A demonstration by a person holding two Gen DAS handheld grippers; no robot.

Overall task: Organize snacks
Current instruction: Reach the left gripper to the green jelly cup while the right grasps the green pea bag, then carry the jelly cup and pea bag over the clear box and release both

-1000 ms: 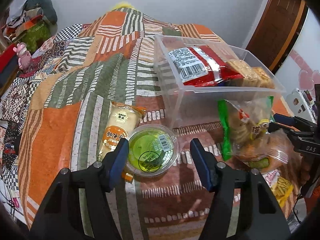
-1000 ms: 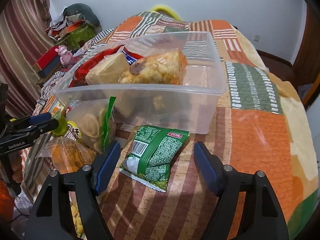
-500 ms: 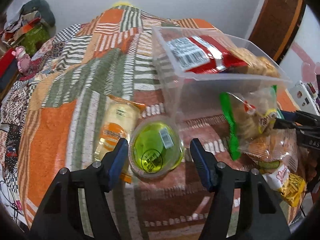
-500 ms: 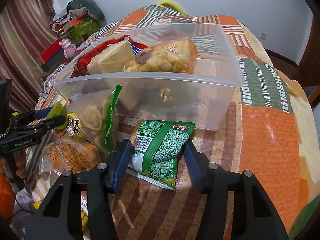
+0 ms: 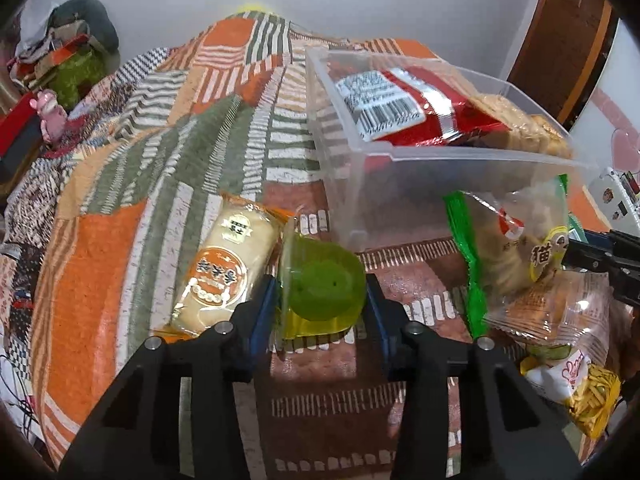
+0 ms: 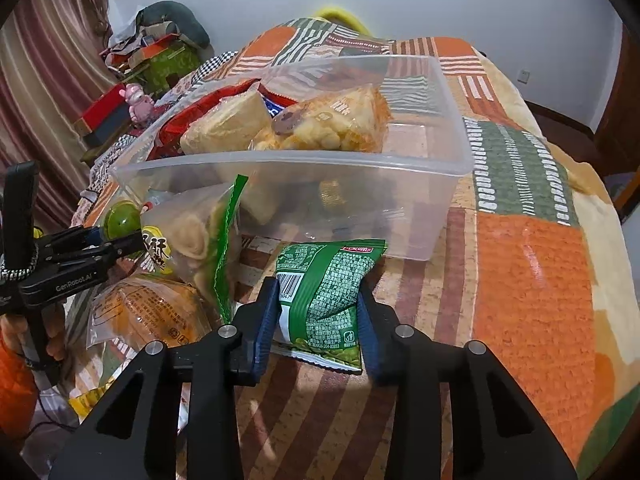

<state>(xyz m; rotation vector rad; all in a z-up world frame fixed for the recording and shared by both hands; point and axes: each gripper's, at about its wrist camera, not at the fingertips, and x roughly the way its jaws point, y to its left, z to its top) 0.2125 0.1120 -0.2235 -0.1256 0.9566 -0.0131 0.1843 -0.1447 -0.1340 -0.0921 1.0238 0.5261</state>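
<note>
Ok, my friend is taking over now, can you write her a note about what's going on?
Left tool: shut on the green jelly cup, tipped on its side.
Right tool: shut on the green snack bag.
Clear bin: already holds a red packet and two other snack bags.
Left: drop both in, then the bread pack and the loose bags by the bin.

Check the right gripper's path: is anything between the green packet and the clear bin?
Nothing visible blocks it. The right gripper is shut on the green packet, and the clear bin sits just beyond, its near wall to be cleared. The open right end looks free; the biscuit bag leans left of the path.
</note>
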